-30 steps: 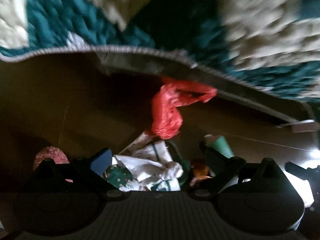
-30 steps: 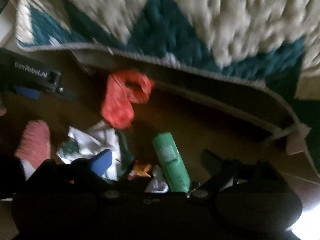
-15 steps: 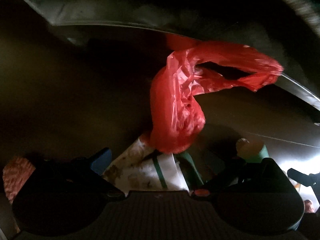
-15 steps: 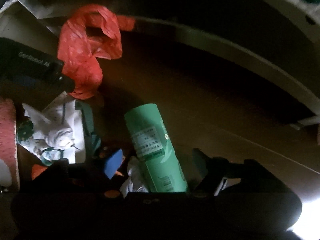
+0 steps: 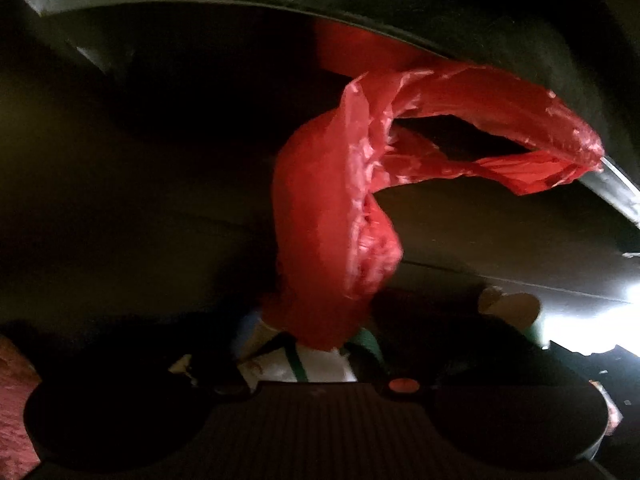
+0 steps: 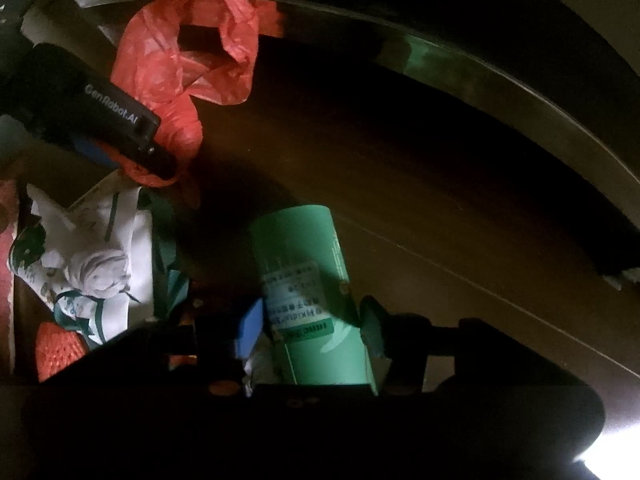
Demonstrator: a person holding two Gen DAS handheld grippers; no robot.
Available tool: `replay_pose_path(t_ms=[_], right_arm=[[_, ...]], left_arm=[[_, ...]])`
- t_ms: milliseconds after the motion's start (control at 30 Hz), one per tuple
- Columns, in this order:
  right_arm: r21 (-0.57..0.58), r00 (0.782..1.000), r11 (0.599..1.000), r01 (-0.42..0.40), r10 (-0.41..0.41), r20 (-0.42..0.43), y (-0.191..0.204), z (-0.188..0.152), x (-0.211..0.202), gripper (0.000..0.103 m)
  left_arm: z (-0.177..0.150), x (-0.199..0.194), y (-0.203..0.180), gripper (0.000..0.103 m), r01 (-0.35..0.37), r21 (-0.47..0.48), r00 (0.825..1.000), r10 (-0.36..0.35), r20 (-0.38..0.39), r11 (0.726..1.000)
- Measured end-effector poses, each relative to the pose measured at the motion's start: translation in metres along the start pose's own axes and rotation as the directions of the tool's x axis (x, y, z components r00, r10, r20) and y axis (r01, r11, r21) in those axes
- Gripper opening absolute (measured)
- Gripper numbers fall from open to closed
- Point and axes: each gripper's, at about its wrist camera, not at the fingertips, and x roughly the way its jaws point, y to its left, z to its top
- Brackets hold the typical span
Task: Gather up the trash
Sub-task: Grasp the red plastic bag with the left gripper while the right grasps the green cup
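A red plastic bag (image 5: 332, 208) lies on the dark wooden floor, right in front of my left gripper (image 5: 316, 344); its lower end sits between the fingers, which are dark and hard to make out. The right wrist view shows the left gripper (image 6: 156, 160) pressed on the bag (image 6: 176, 64). A green cylindrical can (image 6: 308, 292) lies between the fingers of my right gripper (image 6: 308, 320), which stand close on both its sides. Crumpled white and green paper wrappers (image 6: 92, 264) lie left of the can.
A red mesh piece (image 6: 56, 352) lies at the lower left. The can's top (image 5: 508, 308) shows in the left wrist view. A pale furniture edge (image 6: 480, 60) curves over the floor behind the trash. A pink item (image 5: 16, 404) sits far left.
Both grippers have dropped low and forward toward the floor, and the rug has left the view. The left fingers have come in on the red bag; the right fingers have come in around the green can.
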Motion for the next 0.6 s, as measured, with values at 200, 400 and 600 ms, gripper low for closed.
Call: replay_pose_path(t_ms=[200,400,600], right_arm=[[-0.047,1.000,0.999,0.022,-0.022,-0.003,0.007,0.006,-0.016,0.050],[-0.061,0.999,0.997,0.045,-0.045,0.004,0.018,0.011,-0.048,0.049],[-0.031,0.996,0.997,0.070,-0.068,0.052,0.030,0.010,-0.098,0.047]], left_arm=[[-0.001,-0.013,-0.002,0.038,-0.030,0.012,1.000,0.029,0.002,0.999],[-0.005,-0.041,0.001,0.037,-0.053,-0.001,0.999,0.053,-0.001,0.999],[-0.014,-0.089,-0.004,0.036,-0.081,0.026,0.996,0.081,0.032,0.996]])
